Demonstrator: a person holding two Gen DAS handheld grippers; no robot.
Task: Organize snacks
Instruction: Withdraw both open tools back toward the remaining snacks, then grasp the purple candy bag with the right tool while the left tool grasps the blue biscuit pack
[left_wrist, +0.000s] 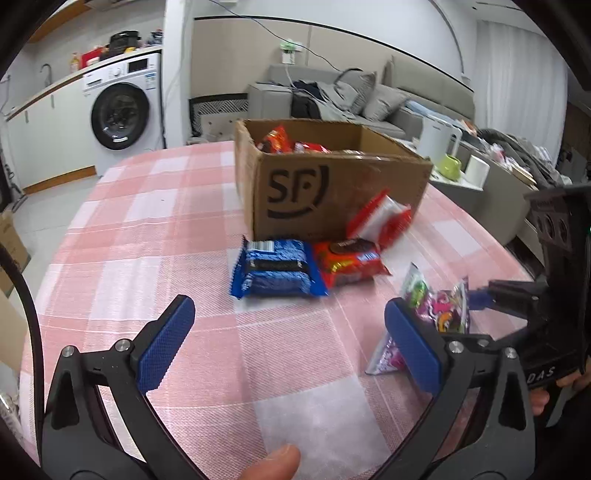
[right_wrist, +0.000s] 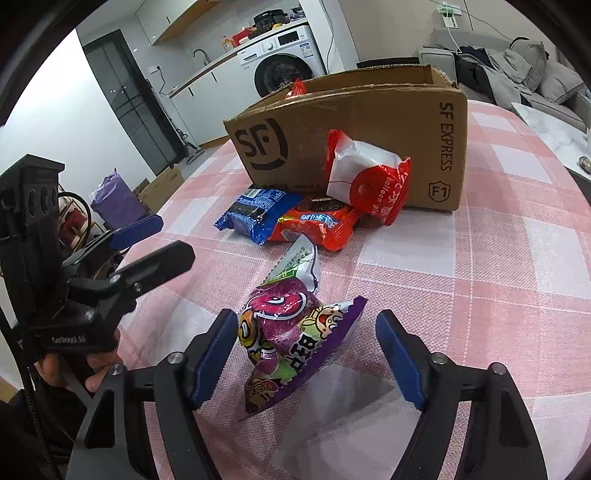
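From my remote station I count one cardboard box (right_wrist: 369, 122) on the counter (right_wrist: 517, 258). Four snack packets lie outside it: one blue (right_wrist: 255, 214), one orange-red (right_wrist: 314, 225), one red-and-white (right_wrist: 365, 173), one purple candy bag (right_wrist: 291, 339). At least two red packets (left_wrist: 275, 140) show inside the box. Two claws: left (left_wrist: 288, 343), right (right_wrist: 306, 358).

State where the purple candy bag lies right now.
In the right wrist view the purple candy bag lies on the checked tablecloth between the right gripper's open jaws, nearer than the orange packet.
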